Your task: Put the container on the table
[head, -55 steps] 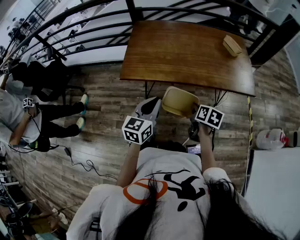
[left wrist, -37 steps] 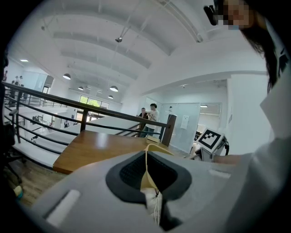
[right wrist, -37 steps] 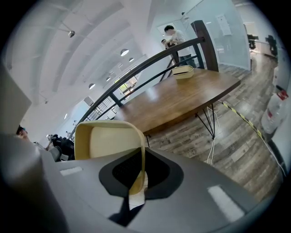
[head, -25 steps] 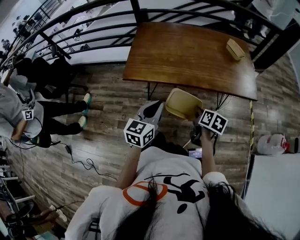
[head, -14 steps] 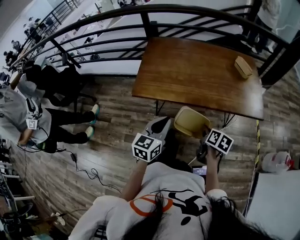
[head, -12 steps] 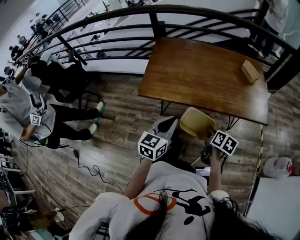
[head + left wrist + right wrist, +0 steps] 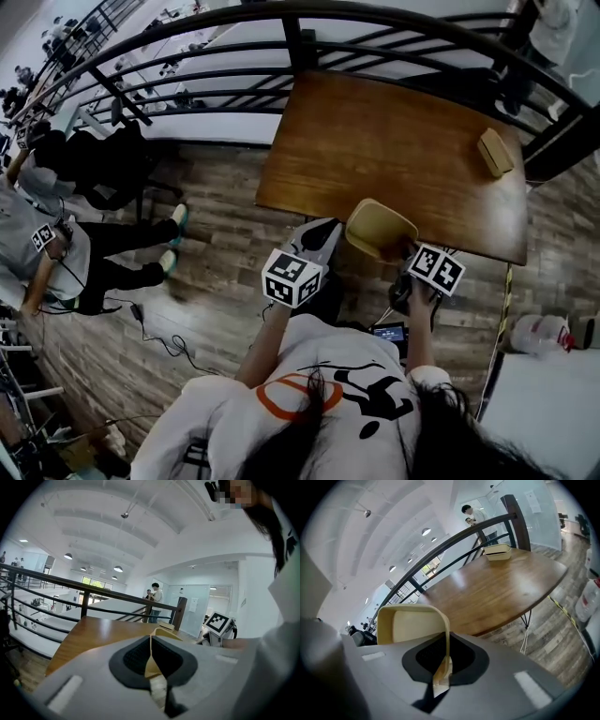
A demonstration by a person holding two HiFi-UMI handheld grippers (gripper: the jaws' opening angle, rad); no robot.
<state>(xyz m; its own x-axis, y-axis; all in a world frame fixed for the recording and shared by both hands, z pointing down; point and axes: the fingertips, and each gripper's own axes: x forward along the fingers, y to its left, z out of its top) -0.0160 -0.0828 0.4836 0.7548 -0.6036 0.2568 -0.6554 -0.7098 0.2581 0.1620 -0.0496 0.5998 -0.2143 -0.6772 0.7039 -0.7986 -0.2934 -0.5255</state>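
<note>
Left gripper: fingers shut on a thin cream edge of the container, which runs upright between the two dark pads. No gap shows on either side of that edge.

Right gripper: fingers likewise shut on the container, clamping one side wall at its rim. The rest of the container stands up and to the left of these fingers, its pale inside turned towards the camera.

Position of the container: held between the two grippers, left fingers on its left side and right fingers on its right. In the head view it lies ahead of both pairs of fingers and overlaps the near edge of the bench, mouth upward. Whether it touches the bench top cannot be told.

Beyond the fingers: the brown bench top stretches away, with a small tan box at its far right corner, well apart from the container. A dark railing runs behind the bench. Plank floor lies below and left of the left fingers.
</note>
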